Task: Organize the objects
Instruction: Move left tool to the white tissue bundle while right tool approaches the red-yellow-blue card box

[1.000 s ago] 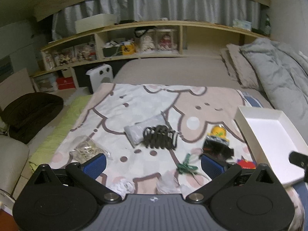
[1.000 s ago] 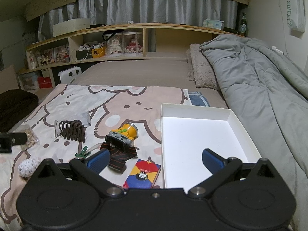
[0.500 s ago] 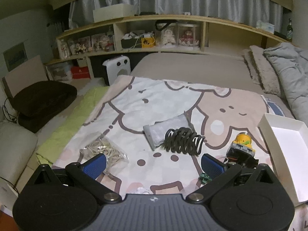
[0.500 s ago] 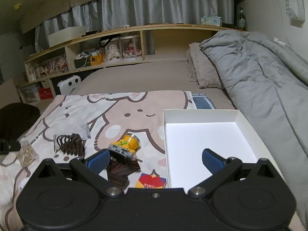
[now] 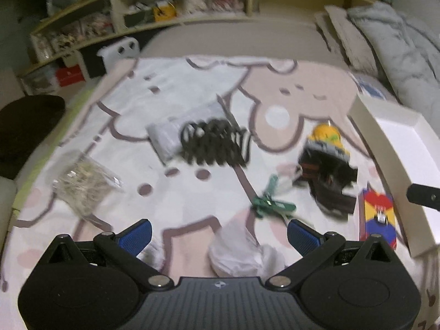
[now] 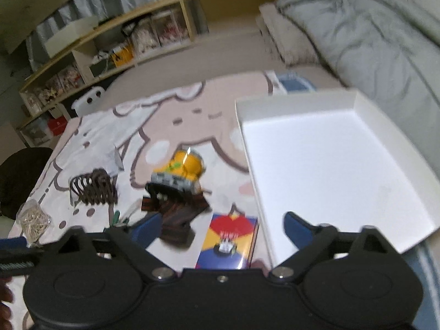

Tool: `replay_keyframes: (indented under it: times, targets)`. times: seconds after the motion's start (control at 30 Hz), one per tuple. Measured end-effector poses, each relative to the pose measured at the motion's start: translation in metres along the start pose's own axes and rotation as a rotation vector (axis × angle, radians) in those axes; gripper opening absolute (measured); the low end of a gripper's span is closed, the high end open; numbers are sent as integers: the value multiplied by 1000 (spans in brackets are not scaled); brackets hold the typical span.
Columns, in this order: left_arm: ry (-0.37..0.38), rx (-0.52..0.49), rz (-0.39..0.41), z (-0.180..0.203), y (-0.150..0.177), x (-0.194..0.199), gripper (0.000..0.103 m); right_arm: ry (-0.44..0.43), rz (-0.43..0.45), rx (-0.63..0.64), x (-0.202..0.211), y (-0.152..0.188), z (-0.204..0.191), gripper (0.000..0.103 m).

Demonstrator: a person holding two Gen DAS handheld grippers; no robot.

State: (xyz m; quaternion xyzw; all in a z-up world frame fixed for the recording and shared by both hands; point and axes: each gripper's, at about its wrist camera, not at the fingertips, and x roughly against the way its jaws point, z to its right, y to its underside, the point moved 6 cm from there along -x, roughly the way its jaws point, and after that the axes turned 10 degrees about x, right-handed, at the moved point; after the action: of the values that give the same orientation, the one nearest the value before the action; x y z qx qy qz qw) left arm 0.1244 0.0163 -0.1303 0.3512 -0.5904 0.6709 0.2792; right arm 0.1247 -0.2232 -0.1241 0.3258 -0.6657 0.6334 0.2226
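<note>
Loose objects lie on a cartoon blanket (image 5: 192, 88): a dark claw hair clip (image 5: 214, 143) on a grey pouch (image 5: 170, 134), a bag of rubber bands (image 5: 82, 181), a green clip (image 5: 272, 203), a yellow headlamp with a striped strap (image 5: 327, 159), a colourful card box (image 5: 379, 217) and a white crumpled bag (image 5: 236, 250). An empty white box (image 6: 330, 159) sits to the right. My left gripper (image 5: 220, 233) is open above the crumpled bag. My right gripper (image 6: 222, 225) is open over the card box (image 6: 231, 239), beside the headlamp (image 6: 181, 170).
A grey duvet (image 6: 371, 33) and pillows lie right of the white box. Wooden shelves (image 5: 165, 11) with figurines run along the back. A dark cushion (image 5: 24, 126) and a white heater (image 5: 121, 49) stand left of the bed.
Both views have tilted down and moved closer to the blanket. My left gripper has shifted right toward the crumpled bag; my right gripper now hangs over the card box. Both stay open.
</note>
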Motion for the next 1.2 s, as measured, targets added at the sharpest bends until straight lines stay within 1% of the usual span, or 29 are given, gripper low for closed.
replay_keyframes:
  times: [0.07, 0.17, 0.3, 0.47, 0.6, 0.7, 0.8, 0.9, 0.97, 1.03, 1.1, 1.2]
  targets:
    - [11, -17, -29, 5, 6, -9, 103, -19, -26, -25, -4, 4, -1, 82]
    - [24, -61, -71, 13, 16, -24, 103, -24, -59, -80, -9, 11, 0, 79]
    - [32, -108, -120, 18, 28, -41, 103, -37, -97, -105, -17, 19, -3, 72]
    - [25, -140, -181, 17, 42, -58, 103, -46, -160, -136, -30, 31, -8, 69]
    - [30, -145, -175, 16, 44, -61, 103, -21, -194, -158, -40, 39, -11, 68]
    - [27, -152, -162, 17, 47, -61, 103, 12, -195, -135, -43, 43, -18, 69]
    - [21, -164, -139, 17, 50, -62, 103, 28, -192, -149, -42, 47, -21, 69]
    - [19, -163, -135, 18, 50, -62, 103, 49, -180, -165, -40, 51, -24, 69]
    - [22, -159, -143, 17, 49, -61, 103, 81, -173, -191, -38, 54, -24, 69]
    - [24, -166, -151, 18, 49, -61, 103, 79, -160, -225, -36, 57, -25, 68]
    - [31, -174, -160, 17, 48, -60, 103, 95, -156, -241, -37, 61, -26, 67]
    - [63, -181, -188, 15, 46, -58, 103, 103, -174, -270, -42, 69, -26, 68]
